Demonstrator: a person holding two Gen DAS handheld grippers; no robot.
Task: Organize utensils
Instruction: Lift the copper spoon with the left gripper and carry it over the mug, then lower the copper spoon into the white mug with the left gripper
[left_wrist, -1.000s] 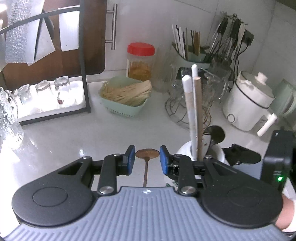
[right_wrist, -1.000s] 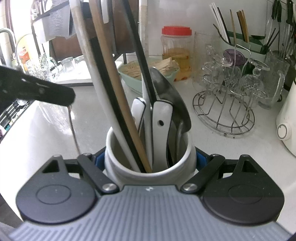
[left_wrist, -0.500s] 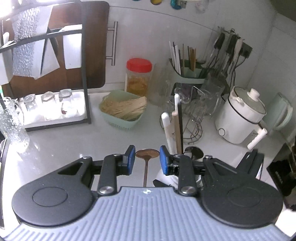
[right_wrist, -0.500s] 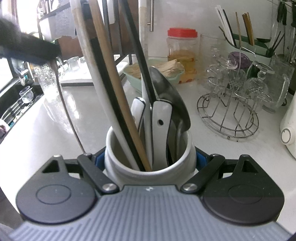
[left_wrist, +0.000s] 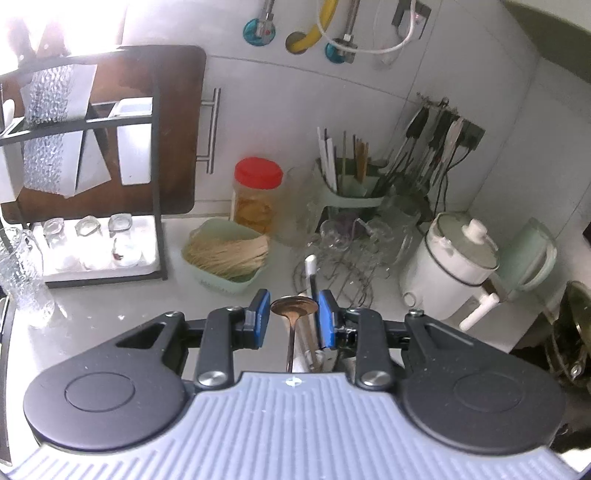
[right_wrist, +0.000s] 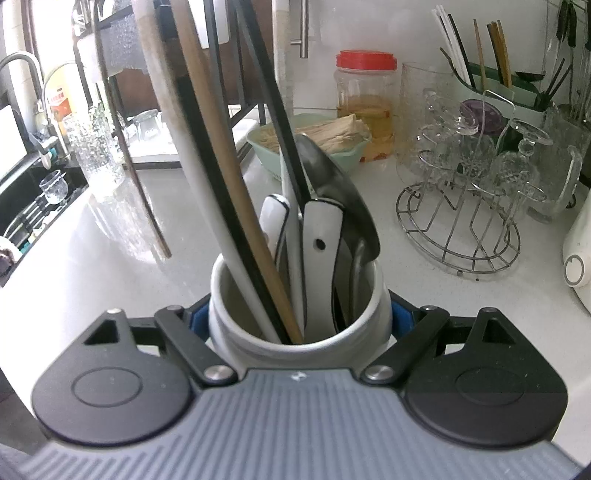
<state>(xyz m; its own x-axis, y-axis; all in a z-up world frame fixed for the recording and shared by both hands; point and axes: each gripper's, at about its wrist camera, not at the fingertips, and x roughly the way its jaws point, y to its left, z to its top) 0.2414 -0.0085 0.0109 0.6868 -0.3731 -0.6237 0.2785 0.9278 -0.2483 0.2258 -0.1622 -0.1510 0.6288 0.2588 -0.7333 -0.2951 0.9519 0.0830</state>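
Observation:
My left gripper (left_wrist: 294, 318) is shut on a coppery metal spoon (left_wrist: 294, 307), bowl up between the blue pads, handle pointing down. It hangs high above the counter, over the white utensil cup, whose tall handles (left_wrist: 310, 273) poke up just right of the spoon. In the right wrist view the spoon's thin handle (right_wrist: 142, 184) hangs down left of the cup. My right gripper (right_wrist: 299, 314) is shut on the white ceramic cup (right_wrist: 295, 332), which holds chopsticks, white-handled spoons and a dark ladle.
A green basket of sticks (left_wrist: 227, 254), a red-lidded jar (left_wrist: 257, 195), a wire glass rack (right_wrist: 461, 221), a green chopstick holder (left_wrist: 351, 184) and a white rice cooker (left_wrist: 454, 266) stand along the back. A black dish rack with glasses (left_wrist: 92, 240) is on the left; a sink (right_wrist: 29, 199) lies far left.
My left gripper has risen well above the counter with the spoon, moving over the cup. The right gripper keeps holding the cup still.

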